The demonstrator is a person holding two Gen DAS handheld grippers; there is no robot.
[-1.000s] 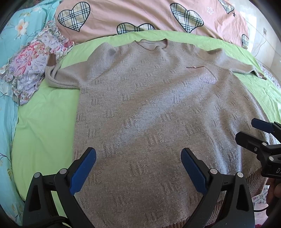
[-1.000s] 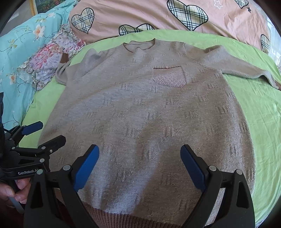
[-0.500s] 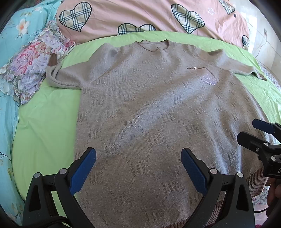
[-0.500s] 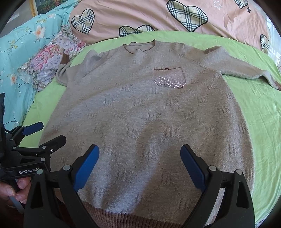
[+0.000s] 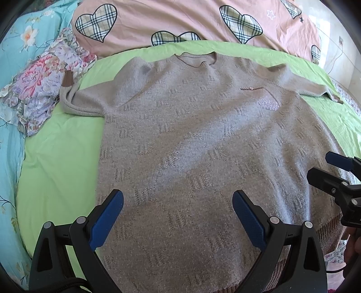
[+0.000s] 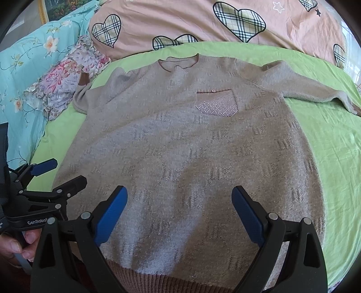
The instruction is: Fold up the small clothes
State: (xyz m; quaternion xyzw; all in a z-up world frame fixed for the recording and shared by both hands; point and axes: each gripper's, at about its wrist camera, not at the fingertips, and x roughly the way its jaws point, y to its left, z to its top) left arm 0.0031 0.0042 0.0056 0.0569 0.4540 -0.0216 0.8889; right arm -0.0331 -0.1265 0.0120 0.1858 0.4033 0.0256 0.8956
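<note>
1. Little has moved since a second ago: the grey-brown sweater (image 6: pixel 185 144) still lies flat, front up, on the green sheet (image 6: pixel 327 144), neckline toward the pink heart-print quilt (image 6: pixel 180 20).
2. Its chest pocket (image 6: pixel 216 103) shows a sparkly patch.
3. Left gripper (image 5: pixel 178 216) hovers over the hem, jaws wide apart, empty.
4. Right gripper (image 6: pixel 179 214) likewise, spread open, holding nothing.
5. A floral cloth (image 5: pixel 42 88) lies by one sleeve cuff.

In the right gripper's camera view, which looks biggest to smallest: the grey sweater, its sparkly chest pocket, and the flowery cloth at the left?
1. Grey sweater: fills most of the view.
2. Flowery cloth: far smaller, bunched at the sweater's left sleeve.
3. Sparkly chest pocket: smallest.

All three lie fairly far from the camera, so nearness hardly affects this order.
</note>
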